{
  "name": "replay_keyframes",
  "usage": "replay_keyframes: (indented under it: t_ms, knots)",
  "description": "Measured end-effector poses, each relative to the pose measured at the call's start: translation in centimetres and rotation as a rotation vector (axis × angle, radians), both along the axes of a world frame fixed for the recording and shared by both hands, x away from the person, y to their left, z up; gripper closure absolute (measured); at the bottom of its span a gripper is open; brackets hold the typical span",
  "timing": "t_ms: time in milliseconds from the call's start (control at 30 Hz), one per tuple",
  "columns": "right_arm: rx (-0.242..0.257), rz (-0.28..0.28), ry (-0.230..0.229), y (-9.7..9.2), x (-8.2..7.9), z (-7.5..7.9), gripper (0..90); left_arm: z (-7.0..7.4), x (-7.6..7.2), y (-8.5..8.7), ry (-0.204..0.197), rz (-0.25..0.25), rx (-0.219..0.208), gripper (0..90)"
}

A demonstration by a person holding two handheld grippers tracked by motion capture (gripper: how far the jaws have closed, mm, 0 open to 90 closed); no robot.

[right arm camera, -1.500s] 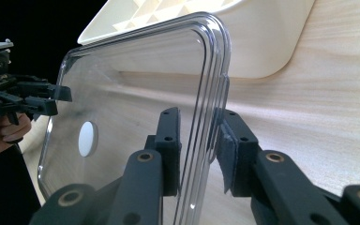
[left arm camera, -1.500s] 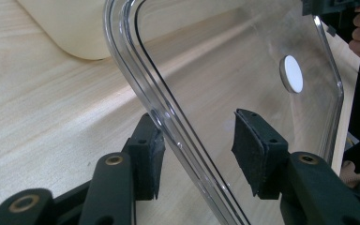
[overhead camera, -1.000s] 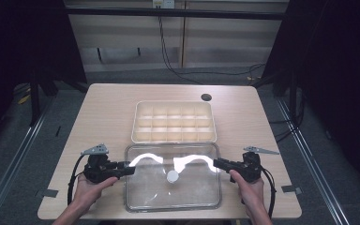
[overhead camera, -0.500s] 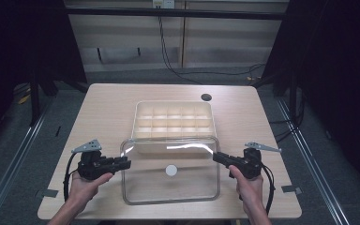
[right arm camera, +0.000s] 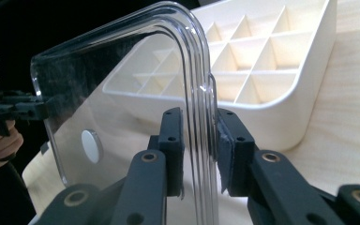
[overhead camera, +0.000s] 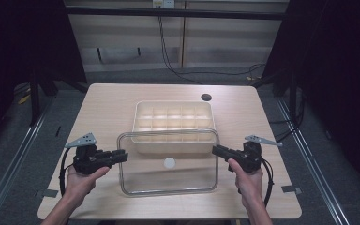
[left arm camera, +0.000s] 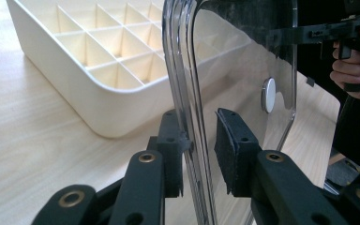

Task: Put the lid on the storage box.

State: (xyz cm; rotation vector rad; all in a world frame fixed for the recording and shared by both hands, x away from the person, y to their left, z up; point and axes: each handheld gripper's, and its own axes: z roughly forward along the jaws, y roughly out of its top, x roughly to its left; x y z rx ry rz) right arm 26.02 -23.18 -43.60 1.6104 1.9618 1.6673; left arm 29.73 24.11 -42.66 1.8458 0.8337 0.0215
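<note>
A clear plastic lid [overhead camera: 183, 183] with a white round disc [overhead camera: 168, 162] hangs tilted above the table's front half, its far edge over the near wall of a cream compartment box [overhead camera: 173, 117]. My left gripper [overhead camera: 124, 154] is shut on the lid's left rim and my right gripper [overhead camera: 214, 150] on its right rim. In the left gripper view the jaws [left arm camera: 199, 145] straddle the lid's rim [left arm camera: 187, 70], with the box [left arm camera: 75, 61] behind. In the right gripper view the pads [right arm camera: 199, 140] press the rim of the lid [right arm camera: 122, 84] in front of the box [right arm camera: 262, 61].
A small black round hole [overhead camera: 206, 97] sits in the wooden table [overhead camera: 108, 108] behind the box. Bare tabletop lies left and right of the box. Cables run across the dark floor beyond the far edge.
The lid lay low near the front edge a second ago. Both grippers have lifted it and carried it toward the box, tilting its far edge up.
</note>
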Motion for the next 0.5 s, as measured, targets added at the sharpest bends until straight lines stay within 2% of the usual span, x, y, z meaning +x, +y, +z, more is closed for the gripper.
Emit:
replay_keyframes:
  t_ms: [233,500]
  knots:
    - [-0.007,-0.012,-0.030,0.2,0.9,1.1,73.9,0.6,0.7,0.0,-0.009,0.013,-0.011,72.5]
    - [-0.005,-0.022,-0.063,-0.1,1.6,2.6,73.8,2.1,1.3,-0.4,-0.041,0.017,-0.010,72.6]
